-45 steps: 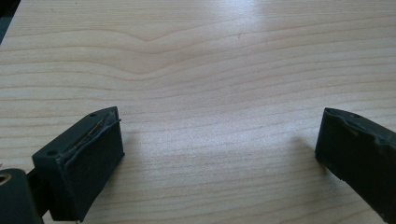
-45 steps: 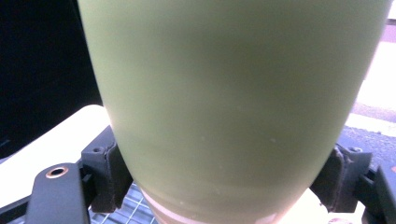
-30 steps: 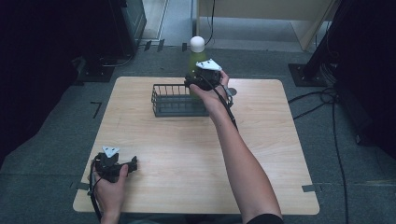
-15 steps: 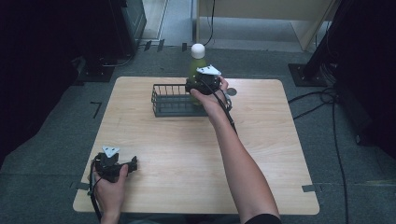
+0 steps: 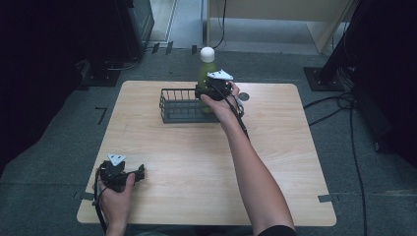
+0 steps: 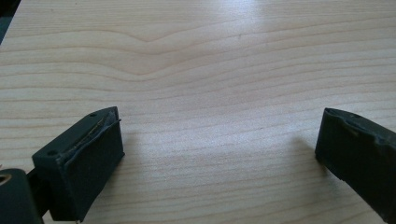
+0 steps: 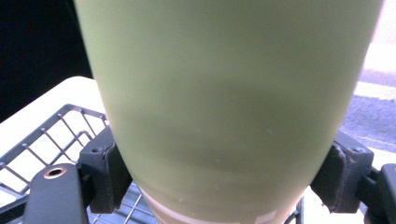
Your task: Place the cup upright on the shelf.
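The tabletop (image 5: 196,162) is the biggest thing before me, pale wood, bare over most of its surface. At its far side stands a dark wire basket (image 5: 179,105), its right end hidden behind my right hand. In the right gripper view only a corner of its mesh shows, low at the left.

The green bottle (image 5: 205,73) with the white cap stands upright at the basket's right end, held in my right gripper (image 5: 212,89). From above, the bottle's lower half is covered by the gripper and my hand, so I cannot tell whether its base sits inside the basket or hangs above it. In the right gripper view the bottle (image 7: 224,107) is cut off at the top, and my fingers (image 7: 105,179) press on its sides; they have just eased apart a trifle, yet the pads touch the bottle.

My left gripper (image 5: 120,172) rests near the tabletop's near left corner, well apart from the basket. Its fingers (image 6: 81,163) stand wide apart with only bare wood between them.

A small grey disc (image 5: 244,96) lies just right of my right hand, too small to make out.
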A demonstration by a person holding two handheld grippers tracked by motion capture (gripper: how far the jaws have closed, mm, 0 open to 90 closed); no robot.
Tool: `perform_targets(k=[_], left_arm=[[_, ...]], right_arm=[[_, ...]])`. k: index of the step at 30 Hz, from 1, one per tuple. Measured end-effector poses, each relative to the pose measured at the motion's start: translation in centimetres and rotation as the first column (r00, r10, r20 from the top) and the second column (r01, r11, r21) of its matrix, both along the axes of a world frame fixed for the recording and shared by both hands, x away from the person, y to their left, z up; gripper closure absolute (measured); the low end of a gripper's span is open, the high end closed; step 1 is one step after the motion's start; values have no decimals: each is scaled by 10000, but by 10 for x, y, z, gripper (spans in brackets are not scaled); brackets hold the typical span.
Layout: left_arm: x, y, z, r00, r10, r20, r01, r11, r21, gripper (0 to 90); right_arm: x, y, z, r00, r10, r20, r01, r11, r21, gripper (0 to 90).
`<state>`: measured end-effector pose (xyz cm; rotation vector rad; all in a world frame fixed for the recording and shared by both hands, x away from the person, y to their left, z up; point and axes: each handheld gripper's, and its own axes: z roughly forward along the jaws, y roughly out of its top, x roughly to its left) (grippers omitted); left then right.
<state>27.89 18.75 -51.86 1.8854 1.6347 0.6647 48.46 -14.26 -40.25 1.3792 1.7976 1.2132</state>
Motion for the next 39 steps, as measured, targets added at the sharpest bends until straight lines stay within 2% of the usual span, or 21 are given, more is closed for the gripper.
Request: perform_targets(k=[5, 11, 23, 29, 39], left_arm=[[0, 0, 0, 10000, -1, -3, 1, 10000, 4, 12], [0, 0, 0, 10000, 1, -4, -1, 10000, 2, 12], [0, 0, 0, 10000, -1, -4, 1, 10000, 2, 12], [0, 0, 0, 10000, 1, -8, -1, 10000, -1, 12], [0, 0, 0, 10000, 3, -2, -3, 10000, 2, 12]], right_arm=[[2, -5, -1, 9983, 380, -431, -354, 9977, 582, 126], [0, -8, -3, 9960, 651, -610, -609, 9958, 686, 71], [-10, -10, 1, 9957, 729, -575, -692, 9956, 634, 9], [-21, -13, 2, 9946, 676, -786, -648, 9972, 379, 0], [-41, -25, 5, 9955, 753, -581, -719, 9957, 579, 0]])
